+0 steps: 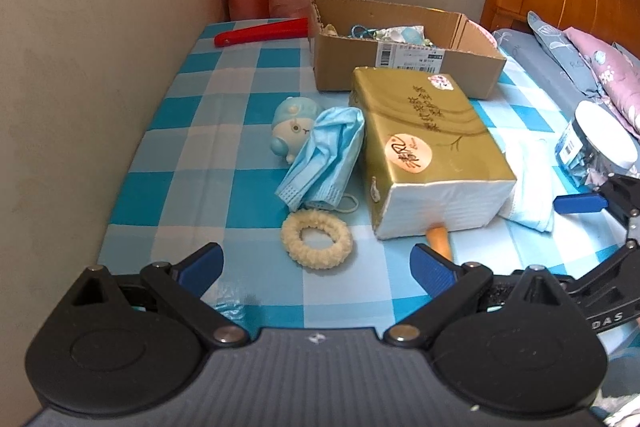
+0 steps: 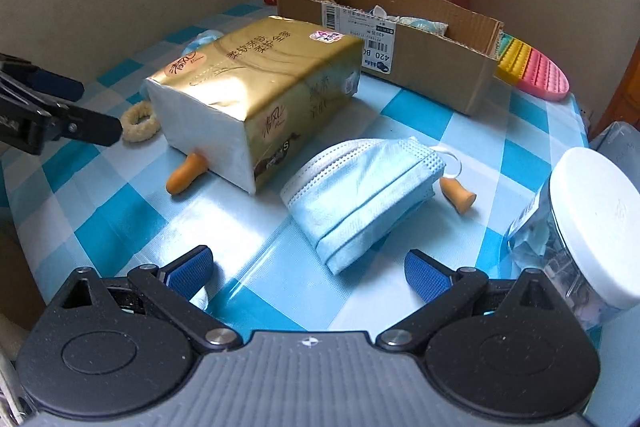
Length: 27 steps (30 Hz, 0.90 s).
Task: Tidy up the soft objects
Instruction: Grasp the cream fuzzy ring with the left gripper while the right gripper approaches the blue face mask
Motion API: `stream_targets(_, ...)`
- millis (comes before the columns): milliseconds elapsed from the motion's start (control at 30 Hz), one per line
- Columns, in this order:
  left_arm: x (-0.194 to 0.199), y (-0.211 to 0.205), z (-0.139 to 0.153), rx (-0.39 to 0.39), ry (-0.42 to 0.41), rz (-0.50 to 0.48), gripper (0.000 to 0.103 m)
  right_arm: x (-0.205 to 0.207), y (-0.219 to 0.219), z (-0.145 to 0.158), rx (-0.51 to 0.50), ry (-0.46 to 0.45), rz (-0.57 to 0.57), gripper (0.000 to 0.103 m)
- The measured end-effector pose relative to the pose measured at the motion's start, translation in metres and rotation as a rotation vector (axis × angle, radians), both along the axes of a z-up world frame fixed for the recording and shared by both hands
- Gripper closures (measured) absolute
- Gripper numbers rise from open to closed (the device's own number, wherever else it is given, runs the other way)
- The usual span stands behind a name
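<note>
Two Open Grippers, One Mask Directly Ahead of the Right

Both tools are empty. Your left gripper [image 1: 317, 264] stands with its jaws spread wide and nothing between them; your right gripper [image 2: 308, 267] is likewise spread and empty.

Locate the work items on the checked tablecloth [image 1: 224, 75]:

- A folded blue mask [image 2: 360, 195] lies just ahead of the right gripper, nearly centred between its blue pads [image 2: 426, 273].
- A second blue mask [image 1: 324, 155] lies crumpled against the gold tissue pack [image 1: 428, 143], ahead of the left gripper and beside a small plush toy [image 1: 290, 129].
- A cream scrunchie [image 1: 317, 242] lies flat just ahead of the left gripper.
- The cardboard box [image 2: 436, 43] stands open at the far side, behind the tissue pack (it appears to be the destination, since soft items already sit inside).

Note the controlling relation. In the right wrist view the folded mask's long axis runs diagonally, from its near corner close to the pads away toward the upper right. The right gripper is plainly nearer to it than the left. Your likely next step is to close on that near corner, probably after turning the wrist so the jaws cross the long axis.

An orange earplug [image 2: 460, 195] touches the mask's far end; expect it may shift.
</note>
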<state>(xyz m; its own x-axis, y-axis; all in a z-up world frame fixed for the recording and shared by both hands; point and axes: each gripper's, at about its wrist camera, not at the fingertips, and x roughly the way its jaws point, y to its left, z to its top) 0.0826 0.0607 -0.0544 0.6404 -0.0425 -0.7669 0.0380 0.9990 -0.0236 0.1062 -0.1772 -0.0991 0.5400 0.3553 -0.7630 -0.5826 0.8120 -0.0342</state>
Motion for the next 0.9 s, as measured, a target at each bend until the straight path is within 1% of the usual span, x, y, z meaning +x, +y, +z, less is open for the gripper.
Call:
stream_targets(133, 0.007, 0.002, -0.010, 0.023, 0.002, -0.002, 0.004, -0.003, 0.000, -0.001, 0.007, -0.013, -0.008, 0.000)
stream_targets(300, 0.015, 0.008, -0.024, -0.008, 0.027, 0.018, 0.004, -0.005, -0.001, -0.001, 0.018, -0.027, -0.018, 0.000)
stream_targets(367, 0.017, 0.009, -0.029, -0.002, 0.033, 0.024, 0.004, -0.006, -0.001, -0.002, 0.020, -0.031, -0.019, 0.000)
stream_targets(533, 0.021, 0.010, -0.033, 0.016, 0.019, 0.025, 0.004, -0.007, -0.002, -0.003, 0.025, -0.037, -0.020, 0.000)
stream_targets(633, 0.023, 0.010, -0.034, 0.013, 0.004, 0.029, 0.005, -0.007, -0.002, -0.003, 0.026, -0.039, -0.025, 0.000)
stream_targets(733, 0.023, 0.010, -0.034, 0.010, -0.010, 0.015, 0.011, -0.008, -0.002, -0.003, 0.028, -0.042, -0.027, 0.000)
stream_targets(800, 0.023, 0.008, -0.032, 0.009, -0.021, 0.005, 0.021, -0.008, -0.002, -0.003, 0.029, -0.043, -0.028, 0.000)
stream_targets(833, 0.022, 0.007, -0.032, 0.009, -0.027, -0.003, 0.023, -0.008, -0.002, -0.003, 0.030, -0.043, -0.029, 0.000)
stream_targets(900, 0.022, 0.006, -0.030, 0.009, -0.034, -0.015, 0.031, -0.008, -0.002, -0.003, 0.030, -0.043, -0.029, 0.000)
